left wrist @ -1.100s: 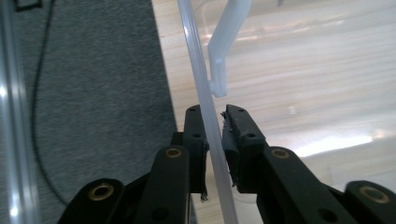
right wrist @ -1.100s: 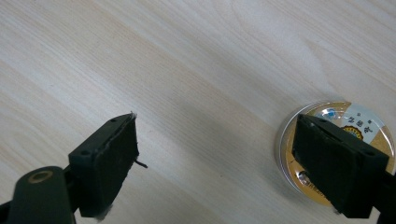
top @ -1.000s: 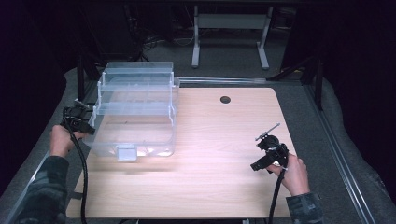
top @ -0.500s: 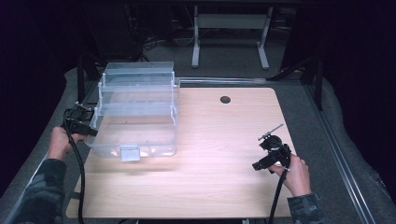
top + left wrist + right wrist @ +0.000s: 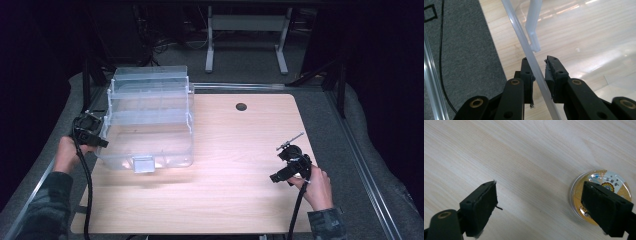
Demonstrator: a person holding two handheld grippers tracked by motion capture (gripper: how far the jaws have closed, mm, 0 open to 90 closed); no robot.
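Observation:
A clear plastic storage box (image 5: 150,125) with stepped tiers stands on the left of the wooden table (image 5: 240,200). My left gripper (image 5: 97,132) is at the box's left side. In the left gripper view its jaws (image 5: 539,61) straddle the box's thin clear wall (image 5: 524,42). They have just been opening, and the pads sit beside the wall with a sliver of room. My right gripper (image 5: 287,162) points down over the table's right part, jaws wide open (image 5: 540,187) on bare wood. A small round clear-lidded tin with a yellow label (image 5: 599,192) lies partly behind its right jaw.
A dark cable hole (image 5: 241,106) sits near the table's far edge. Grey matting (image 5: 454,50) surrounds the table. A metal stand (image 5: 245,30) is behind it on the floor. Bare wood lies between the box and the right gripper.
The box's near end has edged very slightly to the right. Both hands stay about where they were.

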